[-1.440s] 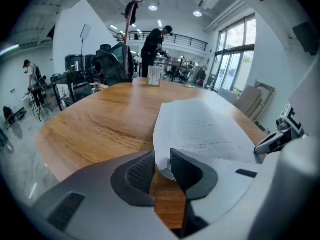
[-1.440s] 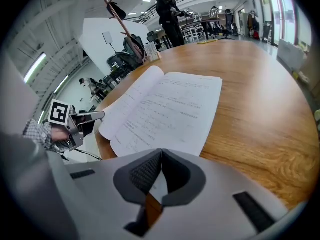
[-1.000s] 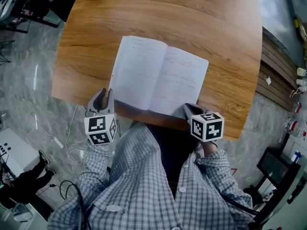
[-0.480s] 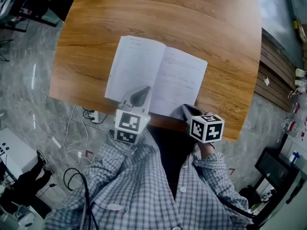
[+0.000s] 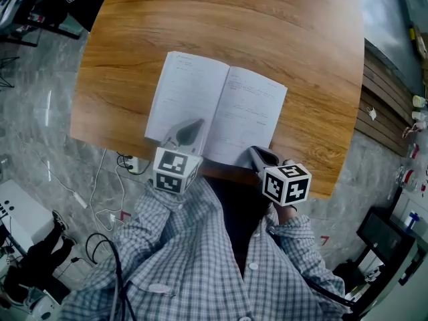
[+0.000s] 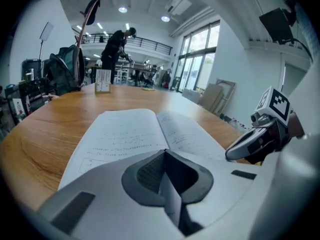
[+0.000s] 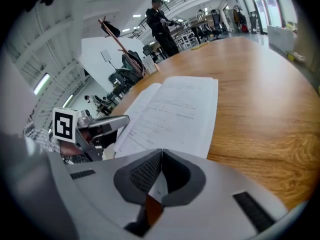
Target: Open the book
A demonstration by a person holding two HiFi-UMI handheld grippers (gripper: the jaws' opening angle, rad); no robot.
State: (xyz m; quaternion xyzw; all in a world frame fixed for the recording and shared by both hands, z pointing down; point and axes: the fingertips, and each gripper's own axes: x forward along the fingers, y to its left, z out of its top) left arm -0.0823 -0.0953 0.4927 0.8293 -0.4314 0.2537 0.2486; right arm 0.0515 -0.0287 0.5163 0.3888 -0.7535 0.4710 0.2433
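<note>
The book (image 5: 221, 105) lies open and flat on the wooden table (image 5: 281, 32), white pages up, near the table's front edge. My left gripper (image 5: 195, 126) rests over the near edge of the left page (image 6: 125, 134), jaws shut; I see no page pinched at its tip (image 6: 163, 152). My right gripper (image 5: 257, 154) sits at the near corner of the right page (image 7: 180, 109), also shut, its tip (image 7: 161, 151) above page and table edge. Each gripper shows in the other's view: the right gripper (image 6: 252, 143) and the left gripper (image 7: 102, 124).
A small sign stand (image 6: 102, 80) is at the table's far side. Someone stands far off in the room (image 6: 117, 44). Cables lie on the grey floor (image 5: 100, 186) at the left. The person's checked shirt (image 5: 200, 259) is against the table's front edge.
My left gripper has moved right, from beside the book's near left corner onto the left page's near edge, and its jaws have closed. The right gripper has stayed put.
</note>
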